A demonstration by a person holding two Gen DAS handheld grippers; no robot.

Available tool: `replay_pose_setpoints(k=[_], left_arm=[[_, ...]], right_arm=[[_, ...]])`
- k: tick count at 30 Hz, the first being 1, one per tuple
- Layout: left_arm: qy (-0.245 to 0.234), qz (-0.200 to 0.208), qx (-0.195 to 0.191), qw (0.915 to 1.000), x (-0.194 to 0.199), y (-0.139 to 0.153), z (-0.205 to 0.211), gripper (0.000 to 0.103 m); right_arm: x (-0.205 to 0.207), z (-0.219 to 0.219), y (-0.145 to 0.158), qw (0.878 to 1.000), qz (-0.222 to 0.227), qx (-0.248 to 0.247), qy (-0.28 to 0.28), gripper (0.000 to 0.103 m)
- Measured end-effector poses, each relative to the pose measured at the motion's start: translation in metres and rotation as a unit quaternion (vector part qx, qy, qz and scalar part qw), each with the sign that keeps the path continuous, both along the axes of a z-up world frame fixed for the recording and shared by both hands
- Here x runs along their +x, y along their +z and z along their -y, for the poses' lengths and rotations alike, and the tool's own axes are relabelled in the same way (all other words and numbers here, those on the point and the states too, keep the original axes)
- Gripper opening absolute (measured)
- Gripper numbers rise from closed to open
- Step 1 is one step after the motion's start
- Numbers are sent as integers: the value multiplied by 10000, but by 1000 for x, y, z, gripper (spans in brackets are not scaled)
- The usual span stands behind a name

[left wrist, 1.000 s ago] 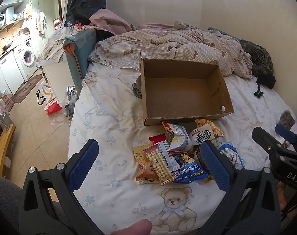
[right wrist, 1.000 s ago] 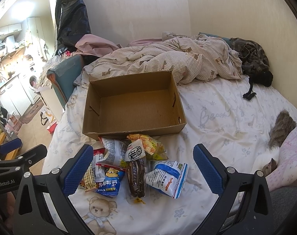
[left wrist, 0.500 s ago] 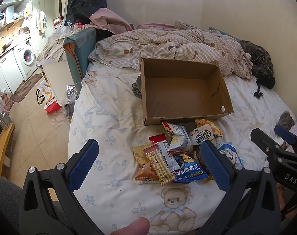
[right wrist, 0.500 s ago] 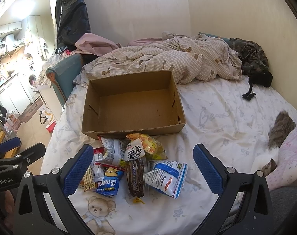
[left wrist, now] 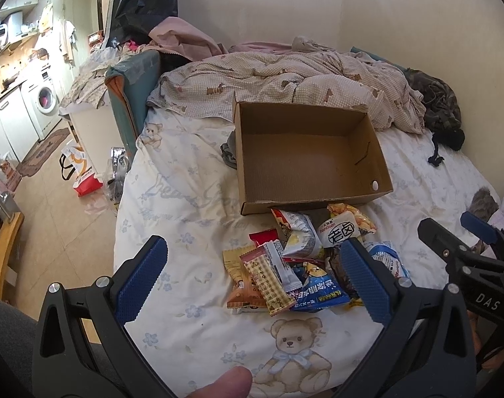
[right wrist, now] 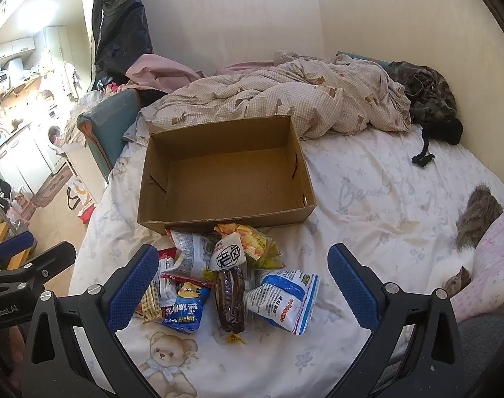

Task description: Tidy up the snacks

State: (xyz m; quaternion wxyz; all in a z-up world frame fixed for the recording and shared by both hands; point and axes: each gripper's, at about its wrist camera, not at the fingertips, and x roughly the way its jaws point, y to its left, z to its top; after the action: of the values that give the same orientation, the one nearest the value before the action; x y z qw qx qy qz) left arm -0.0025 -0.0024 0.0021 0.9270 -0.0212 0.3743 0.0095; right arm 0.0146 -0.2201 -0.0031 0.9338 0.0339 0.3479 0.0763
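Both wrist views overlook the same cardboard box (left wrist: 305, 152).

left tongs (left wrist: 253, 273): jaws spread, empty | right tongs (right wrist: 243, 280): jaws spread, empty

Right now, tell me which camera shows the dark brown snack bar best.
The right wrist view. There the dark brown snack bar lies whole and unblocked in the pile, between the blue puppy packet and the white-and-blue bag. In the left wrist view, the left tool's blue pad covers most of it; only a sliver shows.
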Motion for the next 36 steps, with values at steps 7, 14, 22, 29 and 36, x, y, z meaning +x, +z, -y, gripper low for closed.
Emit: replay_pose_setpoints(k=[7,14,22,29,36], left_arm=[[-3,-43,-16,10000,-1,-1,2,103],[58,-134,25,9999,3,0,-1,103],[166,-682,116,9975,31,-1,-22,103],[413,-1500,-50,9878,77,-24,-39,103],[686,-2198,-289,9727,111,-63,-54,103]], right_arm=[[0,-2,1,10000,24,-28,5,103],[3,3,1,9999,-53,105,-32,103],[53,48,-5,9884,-1063,1078,-121,103],[98,100,-52,9555,-2344,1638,-730,103],[111,123,-106,9141,-3233,2141,-1181,103]])
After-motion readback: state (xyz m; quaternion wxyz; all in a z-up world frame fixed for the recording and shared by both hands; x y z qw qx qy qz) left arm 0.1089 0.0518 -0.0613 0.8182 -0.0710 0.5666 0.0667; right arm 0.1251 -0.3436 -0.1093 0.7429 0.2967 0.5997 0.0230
